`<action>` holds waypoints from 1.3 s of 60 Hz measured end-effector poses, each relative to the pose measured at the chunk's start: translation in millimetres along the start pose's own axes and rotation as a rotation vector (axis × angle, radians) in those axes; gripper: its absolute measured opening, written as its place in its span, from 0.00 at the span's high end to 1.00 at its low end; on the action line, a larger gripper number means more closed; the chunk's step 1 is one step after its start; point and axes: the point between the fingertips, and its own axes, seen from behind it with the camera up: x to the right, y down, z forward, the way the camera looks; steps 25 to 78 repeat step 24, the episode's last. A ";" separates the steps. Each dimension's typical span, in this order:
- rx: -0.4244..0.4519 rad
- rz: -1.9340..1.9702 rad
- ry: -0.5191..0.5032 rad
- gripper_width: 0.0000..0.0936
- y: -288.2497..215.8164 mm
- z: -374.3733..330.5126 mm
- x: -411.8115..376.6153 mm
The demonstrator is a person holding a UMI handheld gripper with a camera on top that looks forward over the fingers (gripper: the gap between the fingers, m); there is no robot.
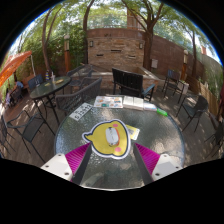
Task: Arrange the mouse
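Note:
A yellow duck-shaped mouse pad lies on the round glass table, just ahead of my fingers. A small whitish-grey mouse rests on its upper part. My gripper is open and empty. Its magenta pads stand wide apart at the table's near edge, and the pad's lower edge reaches in between them. Neither finger touches the pad or the mouse.
Papers and magazines and a booklet lie on the far side of the table, with a small green thing at the right. Metal chairs ring the table. Another table stands at the left, and a brick wall lies beyond.

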 end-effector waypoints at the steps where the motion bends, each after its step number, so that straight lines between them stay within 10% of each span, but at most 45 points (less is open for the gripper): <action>1: -0.003 0.002 0.002 0.09 2.0 -5.1 0.3; 78: -0.027 0.006 0.027 0.08 27.9 -49.9 6.9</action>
